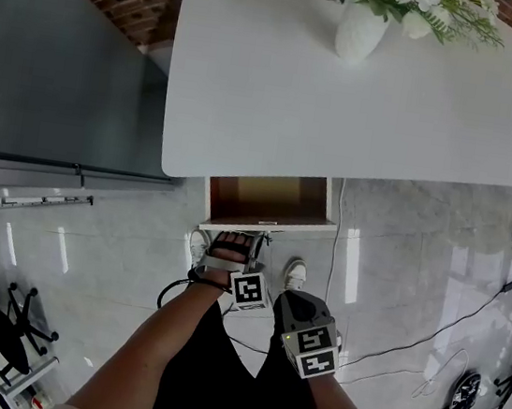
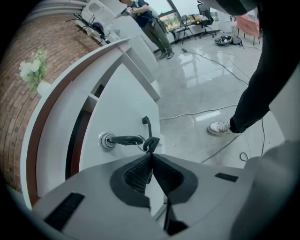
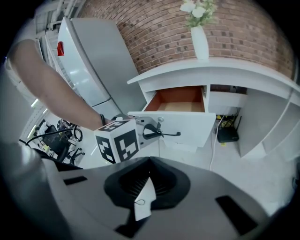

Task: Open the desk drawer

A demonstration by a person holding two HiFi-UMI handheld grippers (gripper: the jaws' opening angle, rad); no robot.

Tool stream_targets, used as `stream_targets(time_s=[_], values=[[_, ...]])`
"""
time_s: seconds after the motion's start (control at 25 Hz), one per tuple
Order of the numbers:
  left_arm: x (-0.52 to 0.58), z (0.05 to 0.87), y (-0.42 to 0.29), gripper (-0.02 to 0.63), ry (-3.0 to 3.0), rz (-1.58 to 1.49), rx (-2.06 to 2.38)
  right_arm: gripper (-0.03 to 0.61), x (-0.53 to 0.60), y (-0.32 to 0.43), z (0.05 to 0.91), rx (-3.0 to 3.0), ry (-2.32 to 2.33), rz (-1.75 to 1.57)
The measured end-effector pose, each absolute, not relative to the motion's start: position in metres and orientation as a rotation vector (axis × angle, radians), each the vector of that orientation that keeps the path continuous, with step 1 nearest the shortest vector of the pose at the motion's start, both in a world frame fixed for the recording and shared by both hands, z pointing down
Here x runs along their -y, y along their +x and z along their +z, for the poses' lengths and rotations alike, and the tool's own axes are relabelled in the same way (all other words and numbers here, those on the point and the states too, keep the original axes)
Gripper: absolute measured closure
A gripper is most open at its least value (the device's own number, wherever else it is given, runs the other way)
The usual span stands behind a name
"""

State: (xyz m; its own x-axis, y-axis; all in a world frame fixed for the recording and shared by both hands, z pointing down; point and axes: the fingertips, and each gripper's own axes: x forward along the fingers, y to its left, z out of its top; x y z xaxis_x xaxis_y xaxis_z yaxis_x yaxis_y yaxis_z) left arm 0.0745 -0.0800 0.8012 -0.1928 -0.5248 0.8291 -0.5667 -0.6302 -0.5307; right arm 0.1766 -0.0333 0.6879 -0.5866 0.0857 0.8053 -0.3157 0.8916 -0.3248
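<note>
Under the desk [image 1: 344, 117], the drawer [image 1: 271, 196] sat partway out, left gripper [image 2: 151, 152] pinching the key [image 2: 124, 139] in its front. Right gripper [image 3: 149, 161] had its jaws pressed together on nothing. Drawer probably slid easy, but that skinny key could bend.

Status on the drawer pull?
Left gripper shut on handle tip; right gripper shut, empty, held back. Drawer partly out. Person's shoe close in front of it.

left claw [image 2: 151, 156]: forward, shut | right claw [image 3: 149, 162]: back, apparently shut
</note>
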Motion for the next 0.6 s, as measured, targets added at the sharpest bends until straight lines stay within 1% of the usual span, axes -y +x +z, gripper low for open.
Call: stream_targets(time_s=[0.6], values=[[0.075,0.798,0.071,0.6,2.029,1.986,1.347,0.563,0.034,0.161,0.691,2.131,0.132,0.561]])
